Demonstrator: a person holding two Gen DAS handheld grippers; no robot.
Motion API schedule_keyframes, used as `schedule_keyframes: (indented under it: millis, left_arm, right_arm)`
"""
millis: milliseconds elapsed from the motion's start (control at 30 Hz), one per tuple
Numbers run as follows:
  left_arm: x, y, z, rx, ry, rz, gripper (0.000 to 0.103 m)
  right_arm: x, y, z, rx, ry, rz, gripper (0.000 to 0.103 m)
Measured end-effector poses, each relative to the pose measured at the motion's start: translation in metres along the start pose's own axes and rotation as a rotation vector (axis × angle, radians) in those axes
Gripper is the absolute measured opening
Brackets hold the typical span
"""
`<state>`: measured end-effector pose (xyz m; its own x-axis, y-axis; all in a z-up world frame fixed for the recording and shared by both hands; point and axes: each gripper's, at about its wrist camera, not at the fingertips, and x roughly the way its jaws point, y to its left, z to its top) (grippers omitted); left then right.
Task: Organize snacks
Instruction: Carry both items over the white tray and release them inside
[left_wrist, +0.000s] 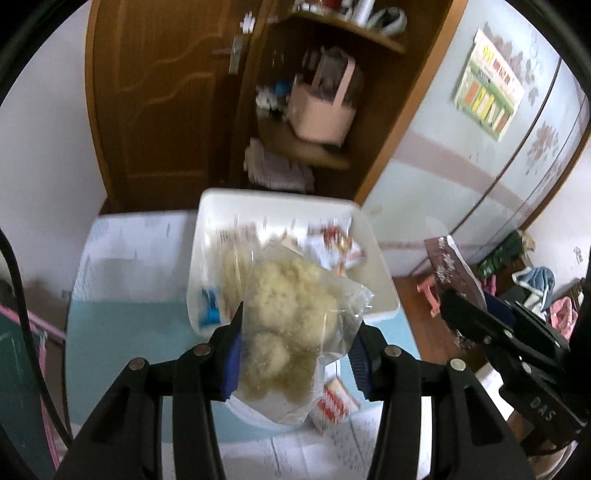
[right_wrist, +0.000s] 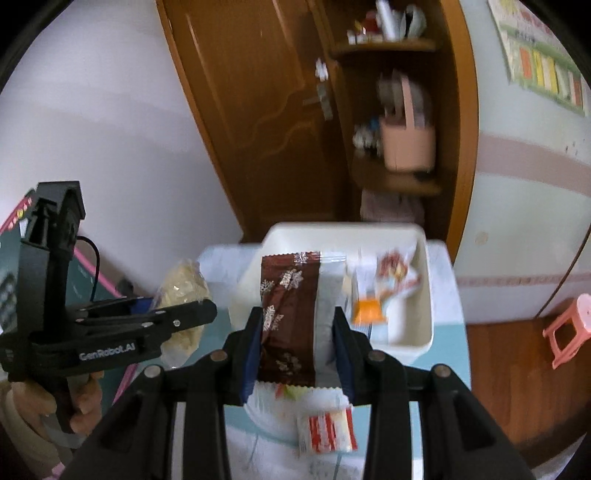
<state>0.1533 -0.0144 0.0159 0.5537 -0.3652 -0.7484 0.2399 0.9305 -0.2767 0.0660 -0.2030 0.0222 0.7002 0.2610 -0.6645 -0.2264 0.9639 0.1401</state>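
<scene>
left gripper: we've got it clamped on the clear bag of pale puffed snack, jaws partway in, pads biting the bag's sides; bag sits btwn the fingers and sticks out ahead of the tips.
right gripper: nearly closed on the brown-and-white snowflake packet, which stands upright btwn the pads.
white bin: just ahead of and below both tools, w/ a few packets already in it.
red-striped packet: lies loose on the tabletop below the right tool's fingers, outside the bin.
risk, slip: clear bag is slick and puffy; we judge the film could slide out of the pads if we tilt more.
risk, crush: squeezing harder to fix that likely breaks the snack.
risk, clash: the two tools are near each other over one bin; they could bump on the drop.
risk, miss: letting go too early prob. lands a pack on the rim or table.
</scene>
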Motion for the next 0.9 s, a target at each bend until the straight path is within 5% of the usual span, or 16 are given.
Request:
schedule_keyframes:
  millis: [200, 467, 900]
  left_arm:
    - [-0.011, 0.002, 0.045, 0.006, -0.08, 0.035, 0.047]
    - [0.004, 0.011, 0.084, -0.003, -0.103, 0.074, 0.047]
    - [0.087, 0.034, 0.101, -0.014, 0.0, 0.174, 0.048]
  right_arm:
    - [-0.003, 0.004, 0.043, -0.001, -0.087, -0.025, 0.036]
    - [0.022, -0.003, 0.082, 0.042, -0.098, -0.064, 0.036]
    - [0.107, -0.022, 0.087, 0.054, 0.059, -0.156, 0.037]
